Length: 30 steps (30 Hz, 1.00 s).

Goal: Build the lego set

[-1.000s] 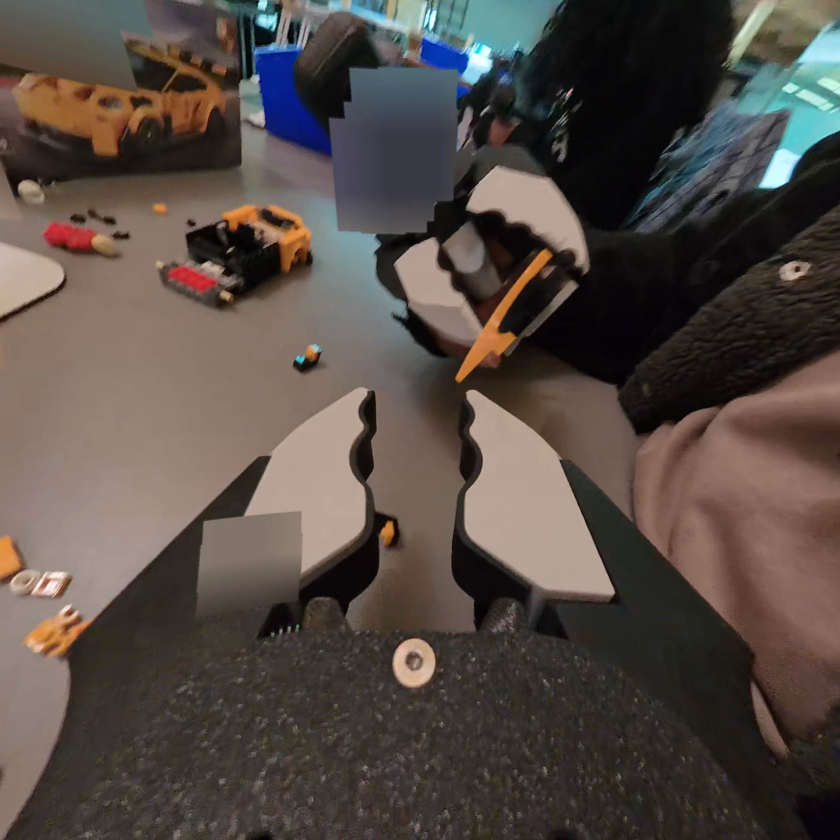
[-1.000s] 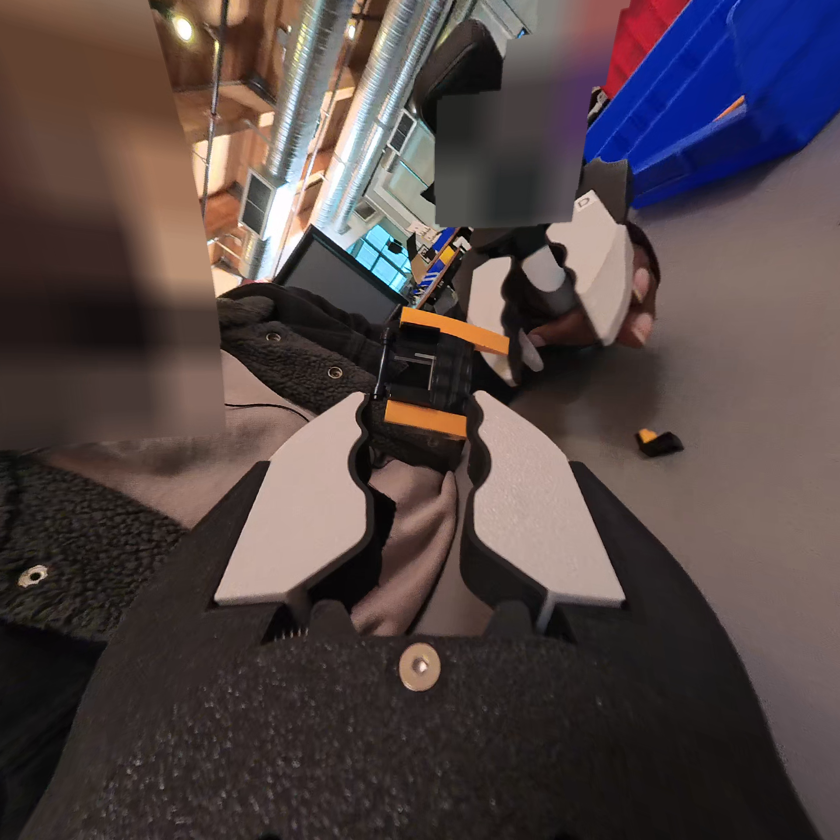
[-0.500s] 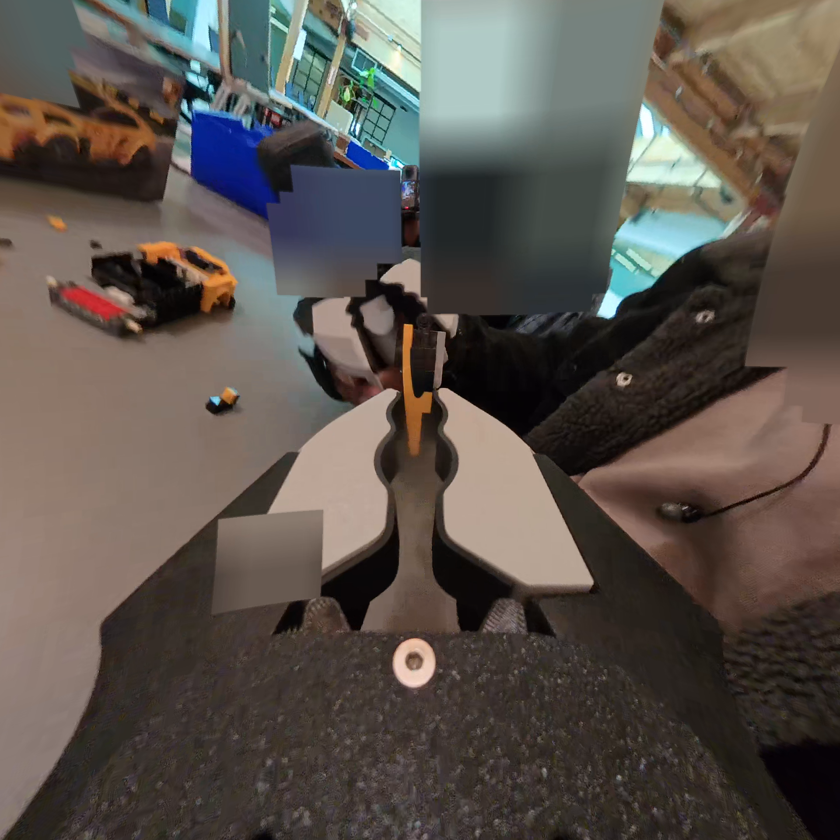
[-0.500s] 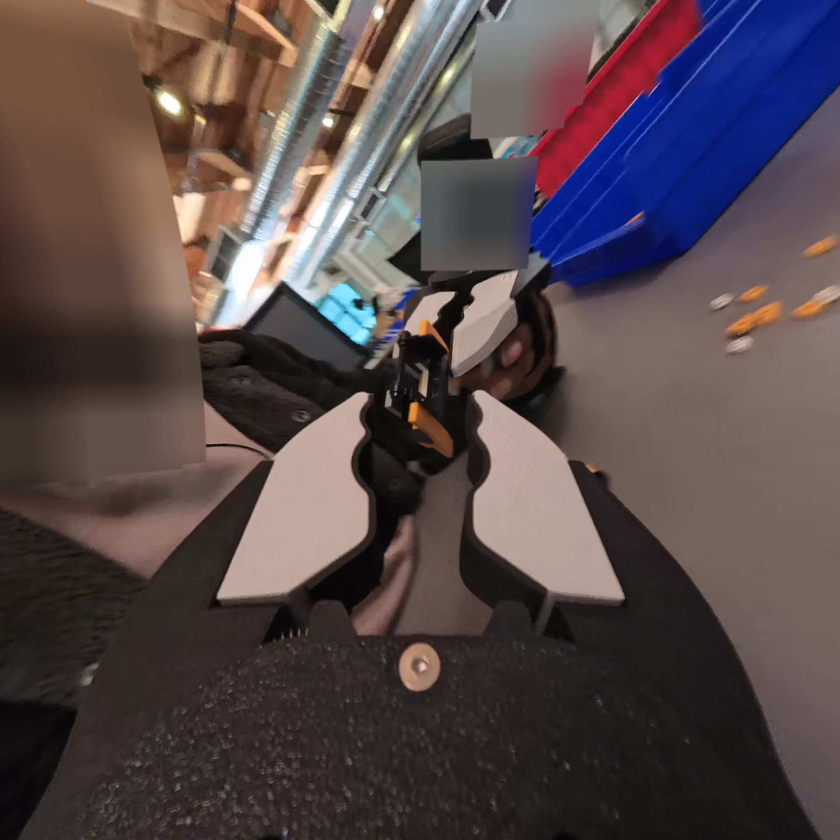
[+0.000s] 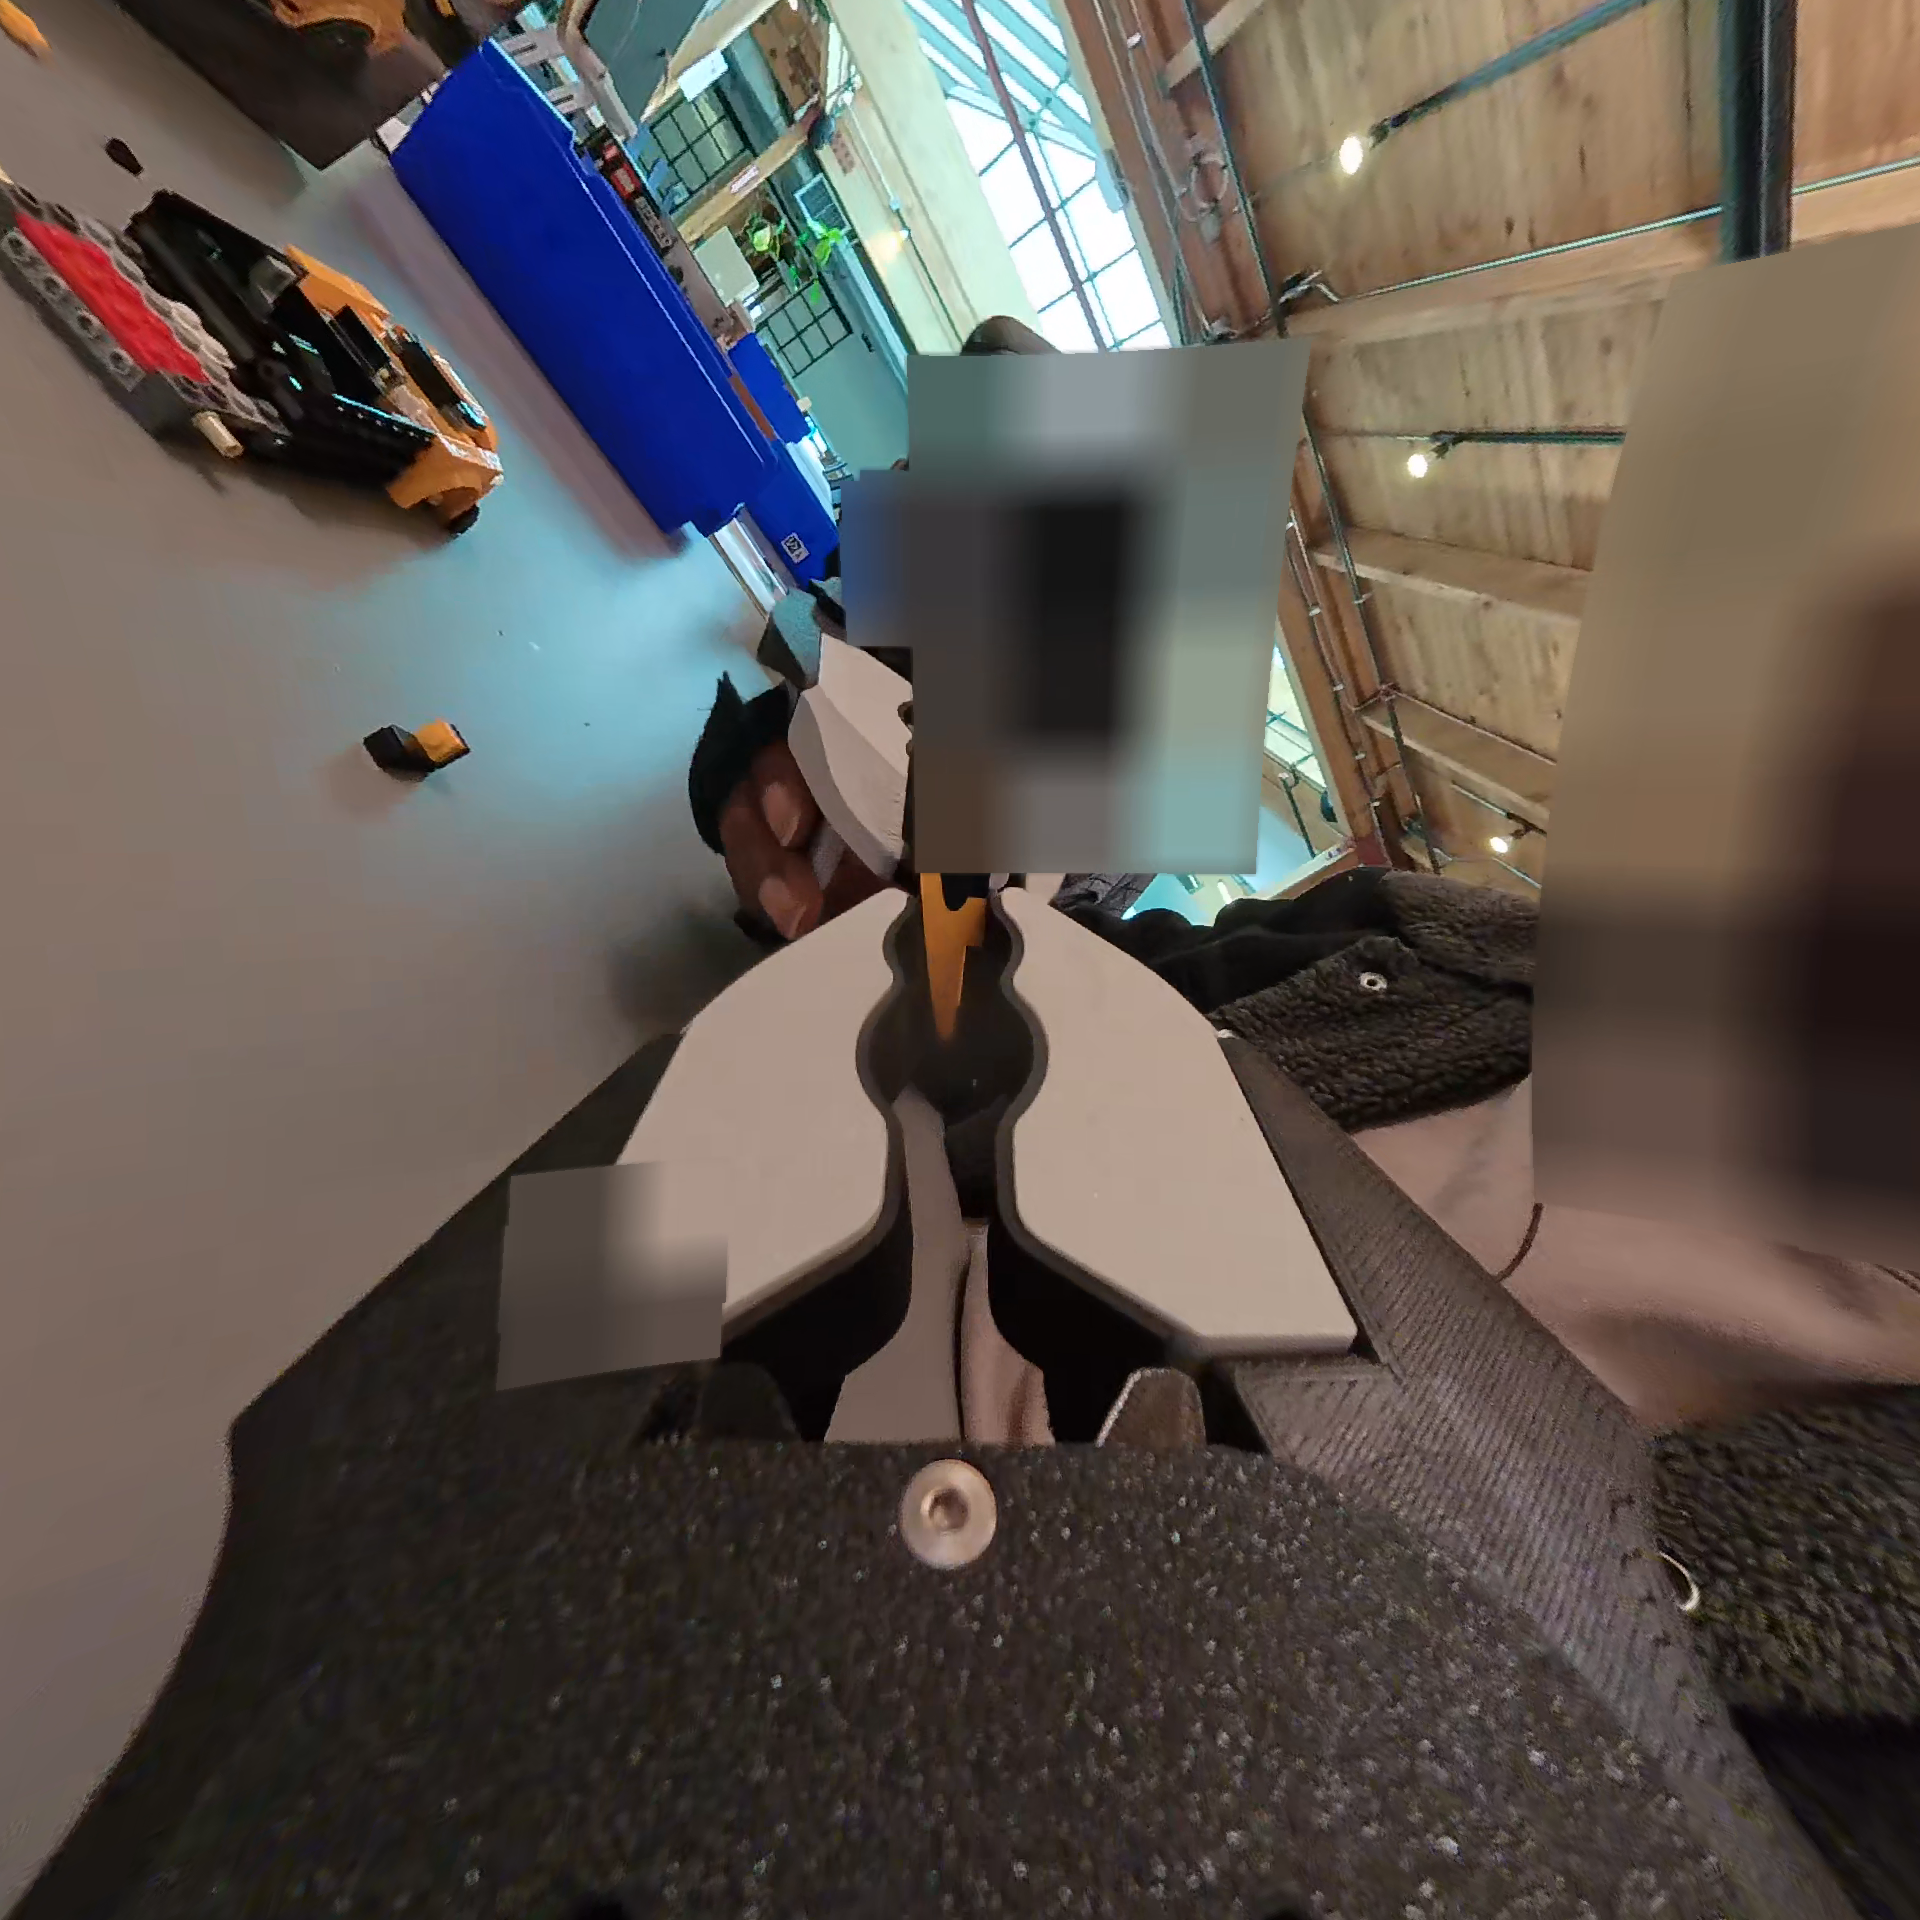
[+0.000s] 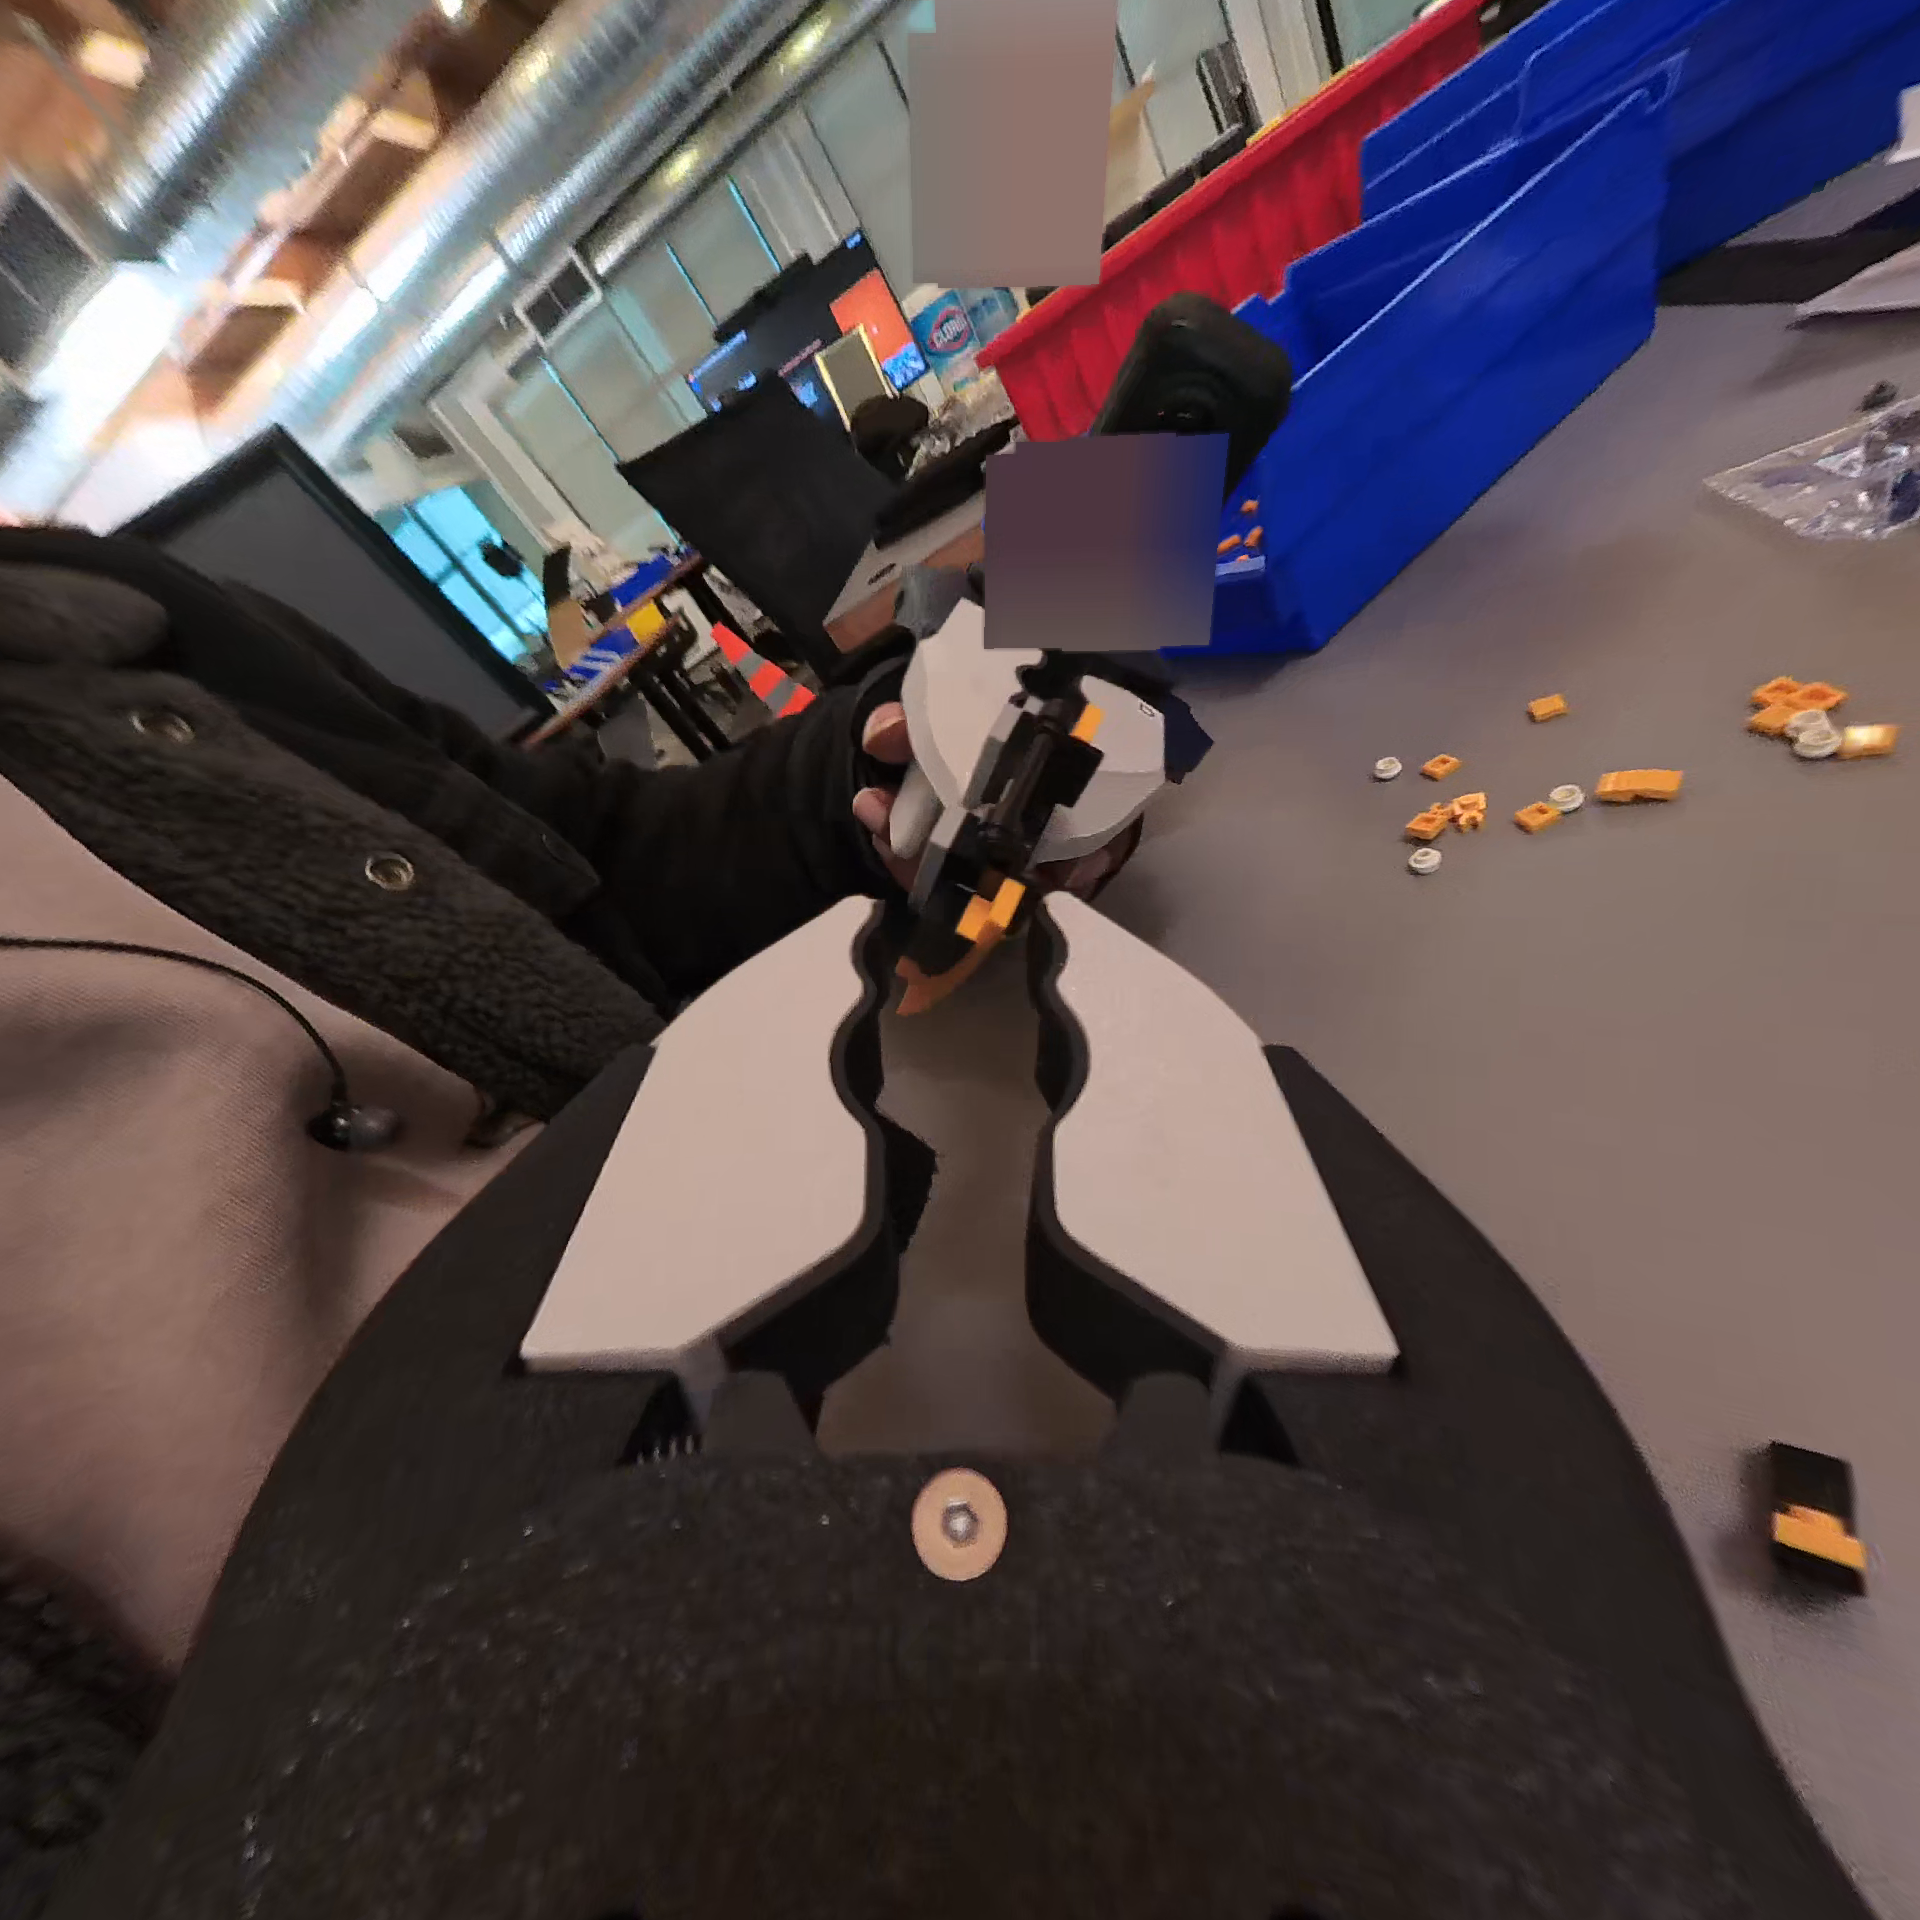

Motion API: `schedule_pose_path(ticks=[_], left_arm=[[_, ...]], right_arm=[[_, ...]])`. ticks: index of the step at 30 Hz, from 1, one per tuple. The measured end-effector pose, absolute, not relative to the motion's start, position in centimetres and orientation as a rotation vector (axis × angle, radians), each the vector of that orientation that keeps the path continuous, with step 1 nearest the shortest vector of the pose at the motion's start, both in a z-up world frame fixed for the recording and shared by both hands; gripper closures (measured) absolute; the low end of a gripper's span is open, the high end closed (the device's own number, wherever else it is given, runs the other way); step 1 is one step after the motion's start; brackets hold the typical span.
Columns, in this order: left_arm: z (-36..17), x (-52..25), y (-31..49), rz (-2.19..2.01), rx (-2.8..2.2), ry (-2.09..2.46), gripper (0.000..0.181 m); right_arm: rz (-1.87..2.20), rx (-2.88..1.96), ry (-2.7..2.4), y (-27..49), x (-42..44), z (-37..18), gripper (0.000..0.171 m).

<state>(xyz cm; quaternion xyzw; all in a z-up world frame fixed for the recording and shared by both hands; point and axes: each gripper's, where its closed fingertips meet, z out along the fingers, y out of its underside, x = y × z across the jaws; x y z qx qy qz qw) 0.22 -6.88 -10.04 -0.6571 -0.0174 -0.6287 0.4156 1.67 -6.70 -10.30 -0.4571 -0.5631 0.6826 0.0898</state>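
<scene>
A small black and orange lego assembly [image 6: 1013,800] is held in the air between both grippers. In the left wrist view only its thin orange edge [image 5: 943,966] shows. My left gripper [image 5: 943,920] is shut on that edge. In the right wrist view the left gripper's grey fingers [image 6: 1122,748] clamp the far part of the assembly. My right gripper [image 6: 956,925] has its jaws narrowed against the assembly's near orange end. A hand [image 5: 779,831] and a grey finger of the right gripper show behind it in the left wrist view.
A partly built black, red and orange car [image 5: 312,353] stands on the grey table [image 5: 260,935]. A small black and orange piece [image 5: 416,746] lies near it and also shows in the right wrist view [image 6: 1813,1517]. Loose orange and white pieces [image 6: 1538,805], a plastic bag [image 6: 1829,488] and blue bins [image 6: 1455,395] lie beyond. Less than 4 cm separates the two grippers' tips.
My left gripper was open over the table, then came up and shut on the assembly's orange edge. My right gripper's jaws have narrowed on it. Both views have swung round.
</scene>
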Motion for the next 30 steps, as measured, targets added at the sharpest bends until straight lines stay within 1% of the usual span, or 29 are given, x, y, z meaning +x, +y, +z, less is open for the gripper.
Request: schedule_pose_path(ticks=[1, 4, 8, 11, 15, 17, 25, 26, 28, 30], left_arm=[[-10.1, 0.2, -6.8, -1.574, -1.651, -0.046, 0.171], [-10.4, -0.1, -6.5, -1.554, -1.658, -0.074, 0.171], [-10.5, -0.5, -6.4, -1.377, -1.703, 0.005, 0.163], [-11.7, -1.4, -6.4, -1.083, -1.850, 0.134, 0.158], [-17.2, -3.3, -8.0, -0.560, -2.241, 0.418, 0.159], [-18.5, -3.2, -8.8, -0.422, -2.334, 0.542, 0.159], [-21.0, -1.1, -9.6, -0.213, -2.462, 0.869, 0.160], [-21.2, -1.0, -9.5, -0.211, -2.466, 0.879, 0.161], [-21.2, -0.9, -9.1, -0.205, -2.457, 0.877, 0.172], [-21.1, -1.1, -9.0, -0.200, -2.443, 0.867, 0.172]], right_arm=[[2.047, -1.390, -1.652, -6.5, 1.5, -10.4, 0.149], [2.084, -1.482, -1.607, -6.3, 1.2, -10.8, 0.151], [2.128, -1.515, -1.527, -5.6, 1.1, -10.2, 0.152], [2.087, -1.546, -1.455, -3.9, 1.1, -9.7, 0.152], [1.995, -1.633, -1.383, -1.8, 1.1, -9.8, 0.152], [1.990, -1.687, -1.338, -1.2, 1.3, -10.1, 0.152], [2.004, -1.786, -1.273, -0.5, 2.5, -11.3, 0.152], [2.008, -1.785, -1.272, -0.5, 2.5, -11.2, 0.152], [2.008, -1.775, -1.282, -0.6, 2.6, -11.1, 0.152], [2.009, -1.771, -1.289, -0.7, 2.6, -11.2, 0.152]])
